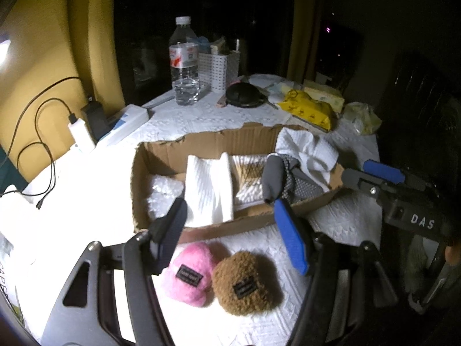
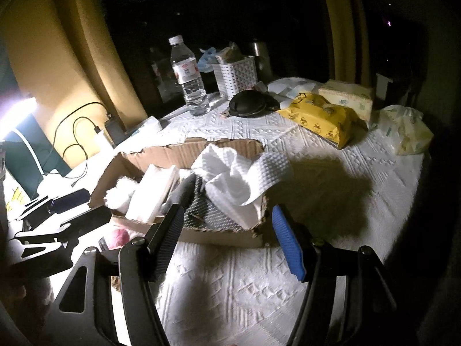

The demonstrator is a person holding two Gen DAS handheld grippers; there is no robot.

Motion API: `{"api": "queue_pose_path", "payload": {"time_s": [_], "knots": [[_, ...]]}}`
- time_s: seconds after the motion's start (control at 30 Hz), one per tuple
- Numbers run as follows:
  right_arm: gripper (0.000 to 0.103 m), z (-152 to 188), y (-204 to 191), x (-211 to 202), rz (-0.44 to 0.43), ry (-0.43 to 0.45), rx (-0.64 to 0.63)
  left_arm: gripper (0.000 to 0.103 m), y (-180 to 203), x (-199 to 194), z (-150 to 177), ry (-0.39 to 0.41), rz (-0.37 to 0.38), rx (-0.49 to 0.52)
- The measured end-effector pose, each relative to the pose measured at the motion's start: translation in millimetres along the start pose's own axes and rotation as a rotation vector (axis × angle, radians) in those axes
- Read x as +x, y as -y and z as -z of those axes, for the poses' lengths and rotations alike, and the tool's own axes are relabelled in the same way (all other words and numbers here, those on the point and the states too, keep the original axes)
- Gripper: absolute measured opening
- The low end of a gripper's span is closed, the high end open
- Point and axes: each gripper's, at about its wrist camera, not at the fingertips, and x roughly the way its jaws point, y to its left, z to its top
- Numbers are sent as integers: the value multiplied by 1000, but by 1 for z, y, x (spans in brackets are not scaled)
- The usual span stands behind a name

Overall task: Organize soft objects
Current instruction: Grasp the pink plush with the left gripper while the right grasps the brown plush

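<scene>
Left claw (image 1: 233,232) released, empty; pink plush (image 1: 187,276) and brown plush (image 1: 245,284) on counter (image 1: 331,225) directly beneath. Right claw (image 2: 230,243) released, just before box (image 2: 224,235).

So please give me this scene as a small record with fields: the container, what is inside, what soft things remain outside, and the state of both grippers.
container: cardboard box, open, on the white tablecloth
inside box: folded white cloth, grey cloth, white towel draped over the right end
outside box: pink plush and brown plush, side by side in front of the box
left gripper: open, empty, above the two plush items
right gripper: open, empty, near the box's right end
</scene>
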Motion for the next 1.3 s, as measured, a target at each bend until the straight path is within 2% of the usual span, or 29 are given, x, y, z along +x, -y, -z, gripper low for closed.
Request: {"api": "queue_pose_path", "payload": {"time_s": [0.5,1.3], "knots": [[67,17,-39,-4,-29,-17,-43,65,-30,-19,26,-16,-26,-43],[67,54,-107,49,-150,-152,-137,65,-74,2,69,-118,-62,-120]]}}
